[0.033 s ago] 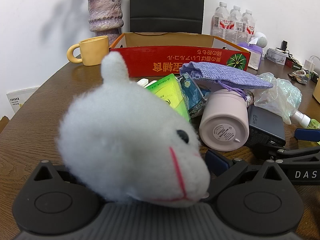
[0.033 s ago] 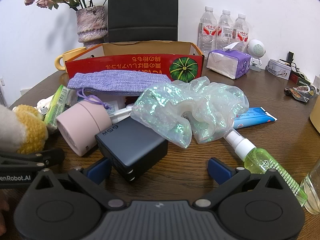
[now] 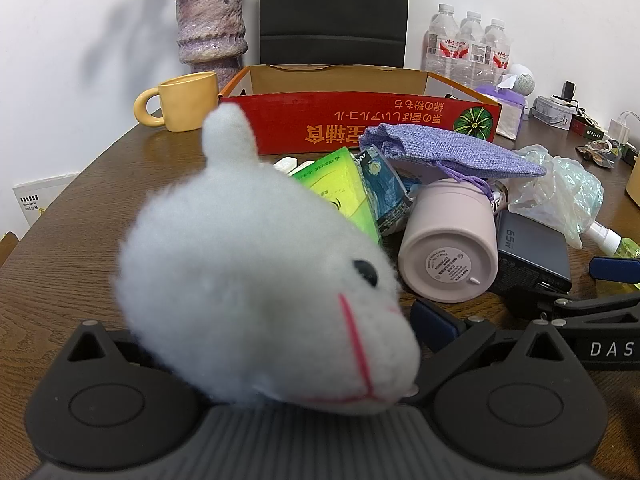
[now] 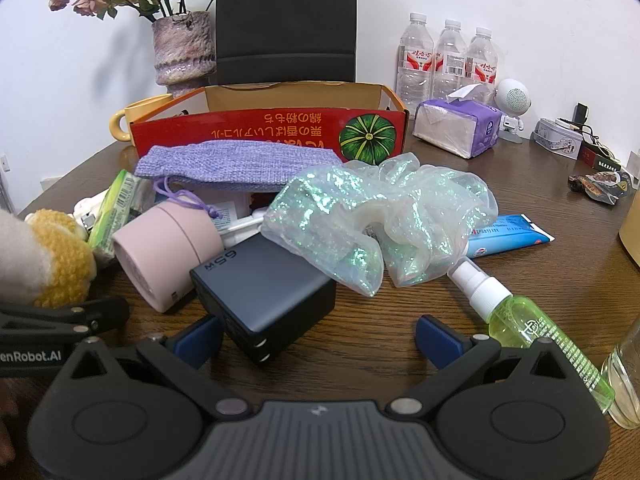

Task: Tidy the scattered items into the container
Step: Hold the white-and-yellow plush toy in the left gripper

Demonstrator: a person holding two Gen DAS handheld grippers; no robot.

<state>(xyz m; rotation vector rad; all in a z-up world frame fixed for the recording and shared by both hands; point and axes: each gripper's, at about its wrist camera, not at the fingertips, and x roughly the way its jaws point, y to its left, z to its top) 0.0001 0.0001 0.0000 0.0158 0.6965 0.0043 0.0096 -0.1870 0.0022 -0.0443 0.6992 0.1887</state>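
Note:
A white plush toy (image 3: pixel 256 288) fills the gap of my left gripper (image 3: pixel 280 328), whose jaws stand wide; the left pad is hidden behind it. The red cardboard box (image 3: pixel 360 120) stands beyond the pile. My right gripper (image 4: pixel 318 336) is open low over the table, and a corner of the dark charger block (image 4: pixel 264 288) lies by its left pad. Also in the pile are a pink cup (image 4: pixel 168 252) on its side, a purple knit pouch (image 4: pixel 240 168), a shimmering scrunchie (image 4: pixel 380 216), a green spray bottle (image 4: pixel 540 340), a blue tube (image 4: pixel 508 236) and a green packet (image 3: pixel 340 192).
A yellow mug (image 3: pixel 184 100) and a vase (image 3: pixel 210 28) stand left of the box, with a black chair behind it. Water bottles (image 4: pixel 448 64) and a tissue pack (image 4: pixel 456 128) are at back right. A clear glass (image 4: pixel 624 380) sits at the right edge.

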